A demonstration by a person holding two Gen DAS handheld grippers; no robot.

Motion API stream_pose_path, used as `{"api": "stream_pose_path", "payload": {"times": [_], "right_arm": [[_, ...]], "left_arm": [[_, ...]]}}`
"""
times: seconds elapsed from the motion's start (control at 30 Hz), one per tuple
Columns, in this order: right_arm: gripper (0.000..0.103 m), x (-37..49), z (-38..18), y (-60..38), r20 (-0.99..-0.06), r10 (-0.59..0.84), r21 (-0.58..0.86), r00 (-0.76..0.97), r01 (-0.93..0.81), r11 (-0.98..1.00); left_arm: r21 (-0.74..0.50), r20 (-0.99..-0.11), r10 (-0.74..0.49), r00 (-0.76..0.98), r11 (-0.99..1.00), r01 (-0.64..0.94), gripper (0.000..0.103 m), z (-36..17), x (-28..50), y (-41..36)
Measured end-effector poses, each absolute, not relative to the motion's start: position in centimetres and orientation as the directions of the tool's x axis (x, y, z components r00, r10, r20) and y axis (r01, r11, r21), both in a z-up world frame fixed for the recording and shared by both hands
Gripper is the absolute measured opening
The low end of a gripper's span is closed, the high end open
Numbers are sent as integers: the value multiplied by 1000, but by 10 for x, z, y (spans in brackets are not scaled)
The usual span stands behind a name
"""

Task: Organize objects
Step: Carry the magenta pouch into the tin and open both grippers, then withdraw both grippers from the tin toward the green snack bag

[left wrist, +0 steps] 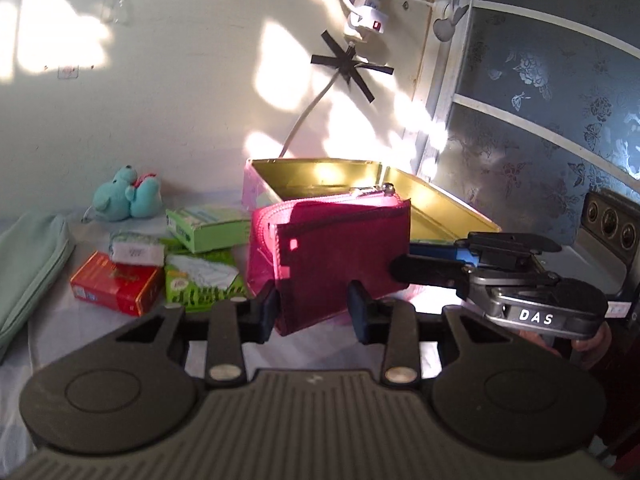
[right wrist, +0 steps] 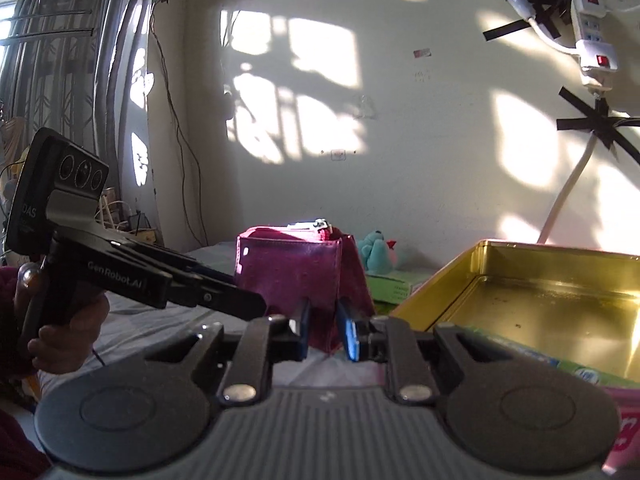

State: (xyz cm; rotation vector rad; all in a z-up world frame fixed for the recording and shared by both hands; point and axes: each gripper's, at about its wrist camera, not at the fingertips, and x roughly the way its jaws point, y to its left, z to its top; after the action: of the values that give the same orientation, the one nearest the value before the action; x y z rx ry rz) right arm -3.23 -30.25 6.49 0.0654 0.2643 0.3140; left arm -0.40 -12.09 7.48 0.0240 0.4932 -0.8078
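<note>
Right now I have the magenta wallet (left wrist: pixel 336 256) held upright between both tools, just in front of the open gold tin (left wrist: pixel 440 208), and I judge the step in hand to be carrying it over the tin's near wall and laying it inside. To do that well I want both hands rising together, so the wallet does not twist or fold open, and I want it clear of the rim before I tip it flat. I would let go with one tool only when the wallet rests on the tin floor.

My left gripper (left wrist: pixel 316 312) has its jaws fairly wide, one pad on each side of the wallet's lower edge. The left pad looks pressed against the leather; whether the right pad truly touches I cannot tell. My right gripper (right wrist: pixel 326 330) has narrow jaws pinched on the wallet's bottom corner, seen in the right wrist view, with the wallet (right wrist: pixel 296 272) standing up from between them.

The wallet hangs above the bed's sheet (left wrist: pixel 304 348), well in from the edges. The boxes (left wrist: pixel 116 284) and the teal plush (left wrist: pixel 128 198) lie to the left, towards the wall. A green packet (right wrist: pixel 580 372) already sits in the tin's near corner, so I should aim for the bare floor behind it.
</note>
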Motion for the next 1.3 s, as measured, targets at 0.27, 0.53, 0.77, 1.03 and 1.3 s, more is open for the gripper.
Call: {"api": "stream_pose_path", "payload": {"times": [0.27,0.53,0.77,1.03,1.3], "right_arm": [[16,-24,68,-358,-211,71,84,975,-54,995],[17,-10,44,-387,-297,-132,-3,946,137,991],[29,-19,38,-388,-268,-242,20,933,256,966],[29,-43,44,-365,-258,-198,114,946,233,966],[29,-51,48,-334,-289,-140,153,947,190,970]], "left_arm": [[-87,-423,-716,555,642,761,39,83,37,-212],[-36,-488,-666,564,661,749,42,60,64,-275],[-9,-511,-607,609,712,702,49,64,58,-268],[27,-537,-530,656,767,641,53,65,26,-235],[25,-538,-461,706,828,560,53,63,14,-192]]}}
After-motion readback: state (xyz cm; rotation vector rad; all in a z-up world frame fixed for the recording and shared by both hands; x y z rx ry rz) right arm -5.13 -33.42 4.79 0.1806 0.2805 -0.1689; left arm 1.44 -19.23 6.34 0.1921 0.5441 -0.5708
